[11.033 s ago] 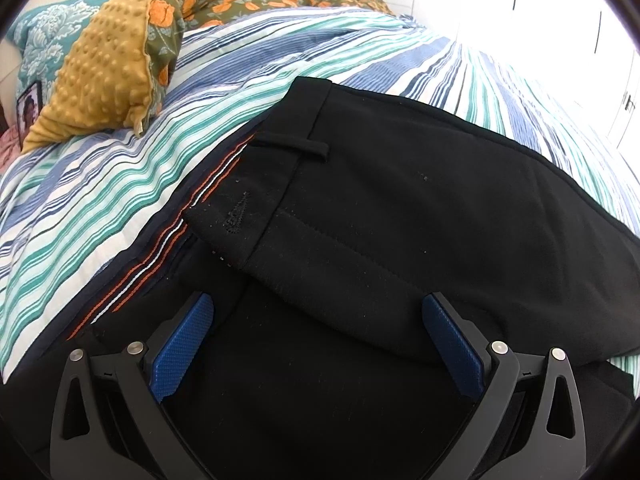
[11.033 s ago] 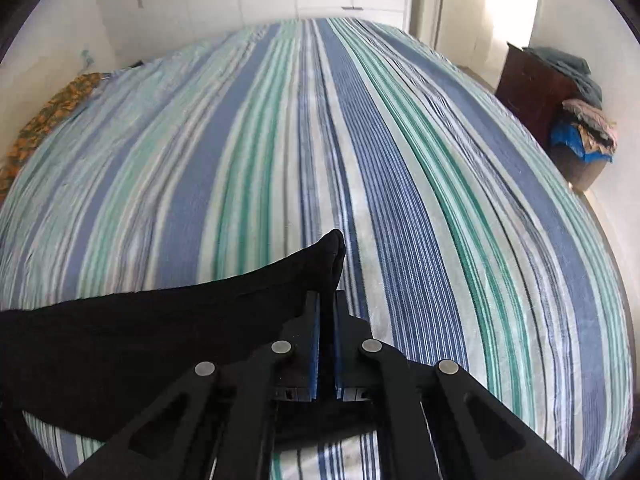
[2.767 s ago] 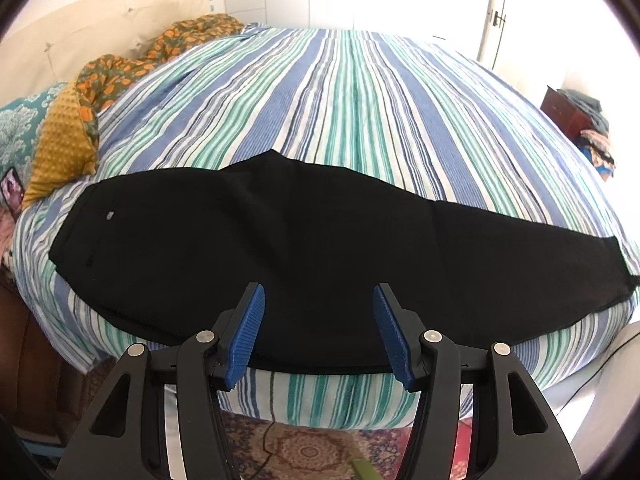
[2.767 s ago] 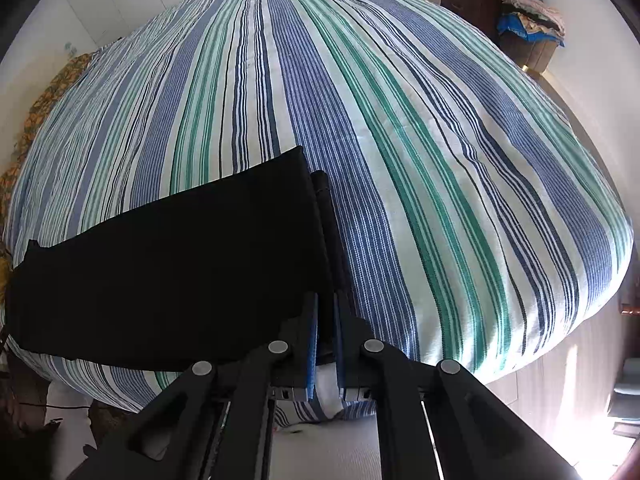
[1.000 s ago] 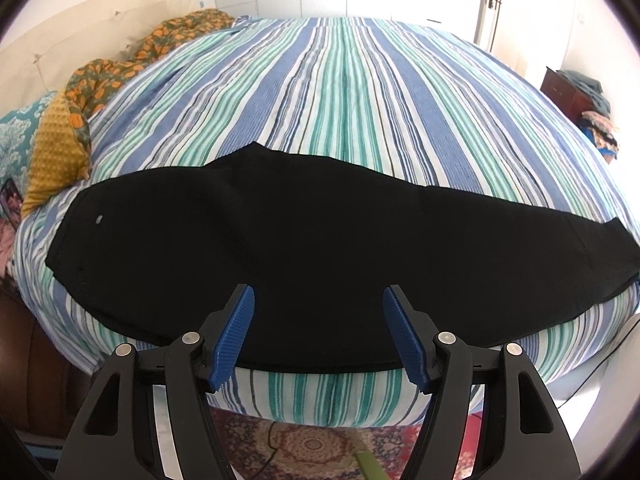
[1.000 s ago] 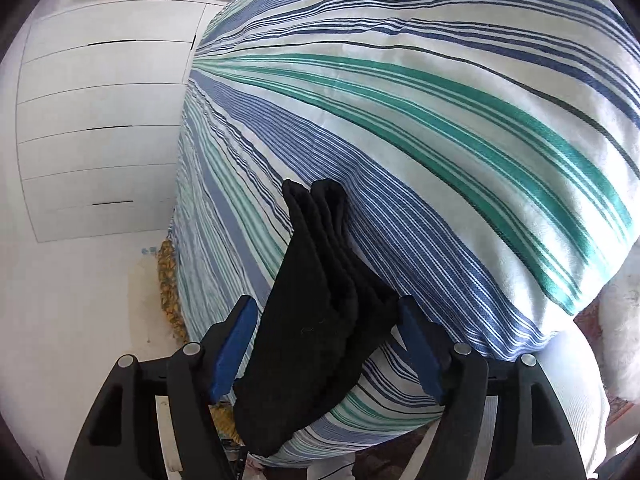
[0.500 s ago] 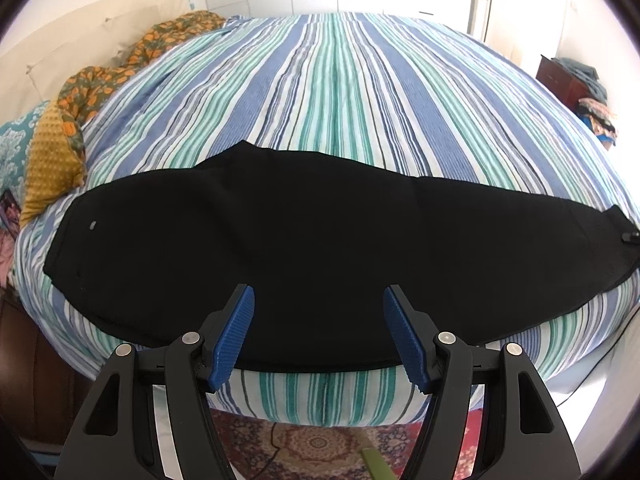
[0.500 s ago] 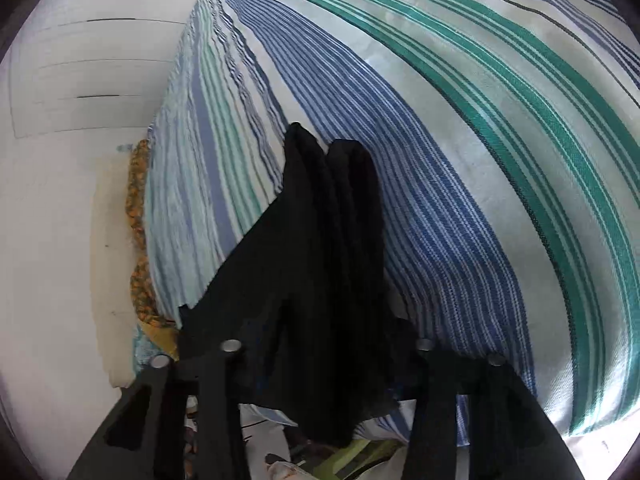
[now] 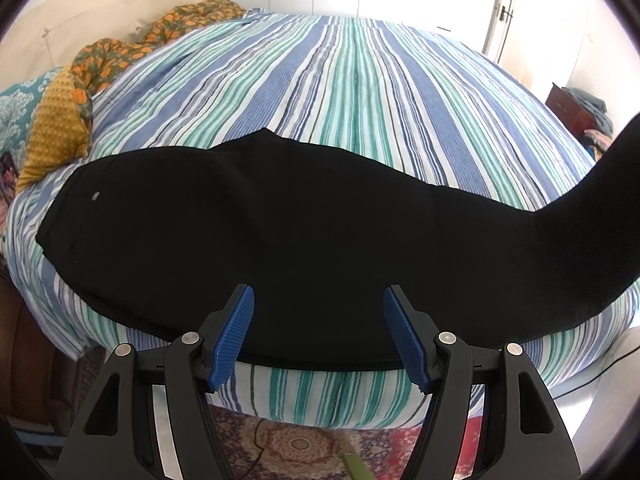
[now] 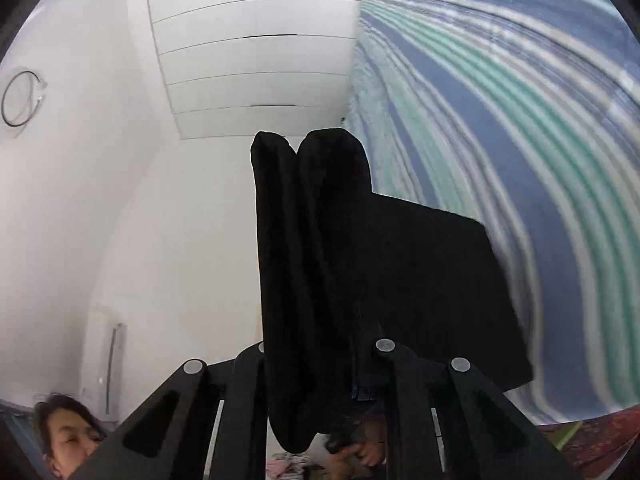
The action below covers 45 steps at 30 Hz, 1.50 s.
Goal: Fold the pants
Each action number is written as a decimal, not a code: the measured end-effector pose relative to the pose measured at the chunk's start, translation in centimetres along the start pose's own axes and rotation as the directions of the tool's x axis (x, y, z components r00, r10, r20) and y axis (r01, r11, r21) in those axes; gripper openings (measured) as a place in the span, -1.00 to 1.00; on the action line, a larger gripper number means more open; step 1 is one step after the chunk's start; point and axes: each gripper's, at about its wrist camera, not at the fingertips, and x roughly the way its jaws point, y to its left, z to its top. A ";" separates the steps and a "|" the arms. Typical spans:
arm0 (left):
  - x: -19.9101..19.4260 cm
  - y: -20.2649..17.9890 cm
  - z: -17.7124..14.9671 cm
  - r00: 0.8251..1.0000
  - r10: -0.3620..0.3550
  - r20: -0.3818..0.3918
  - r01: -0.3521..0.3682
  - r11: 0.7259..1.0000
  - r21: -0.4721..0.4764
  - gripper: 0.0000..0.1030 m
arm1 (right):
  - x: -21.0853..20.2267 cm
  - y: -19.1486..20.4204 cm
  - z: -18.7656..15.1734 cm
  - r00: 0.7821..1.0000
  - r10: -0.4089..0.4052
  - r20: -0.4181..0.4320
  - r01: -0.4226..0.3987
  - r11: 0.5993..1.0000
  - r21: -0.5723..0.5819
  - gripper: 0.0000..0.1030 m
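One pair of black pants [image 9: 304, 232] lies lengthwise along the near edge of the bed [image 9: 360, 92], waistband to the left, both legs stacked as one. The cuff end is up in the air at the right of the left wrist view, rising off the striped bedspread [image 9: 328, 396].

The right tool [image 10: 320, 376] is clamped down on those bunched leg ends [image 10: 316, 240]; two rounded cuffs poke up past its tips. The left tool [image 9: 318, 336] hangs wide open just off the mattress edge, gripping nothing, blue pads [image 9: 234, 334] either side of the pants' near hem.

What could go wrong here? The grip is on a thick, rumpled wad, so one cuff could slide free mid-swing and the legs would land staggered. With nothing pinning the middle, the whole garment may drag toward the waist instead of creasing, I'd say. And the near edge sits right at the mattress lip, so a tug could spill it to the patterned rug [image 9: 296, 448].

Count: one pair of pants, two tools, one yellow dotted pillow [image 9: 54, 132], one rug.
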 end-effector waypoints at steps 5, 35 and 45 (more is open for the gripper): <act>-0.6 3.2 -0.6 0.999 0.029 0.014 -0.028 0.997 -0.067 0.35 | 11.7 1.3 -3.4 0.986 0.118 -0.117 -0.120 0.993 -0.008 -0.69; 6.8 -0.5 2.4 0.988 -0.029 -0.154 0.043 0.995 0.089 -0.78 | 11.8 -1.6 -11.9 0.699 -0.650 0.300 0.668 0.441 -0.600 0.71; 6.5 1.2 1.9 0.990 -0.025 -0.138 0.025 1.000 -0.001 -0.93 | 14.7 -1.2 -13.5 0.692 -0.674 0.259 0.596 0.331 -0.732 0.71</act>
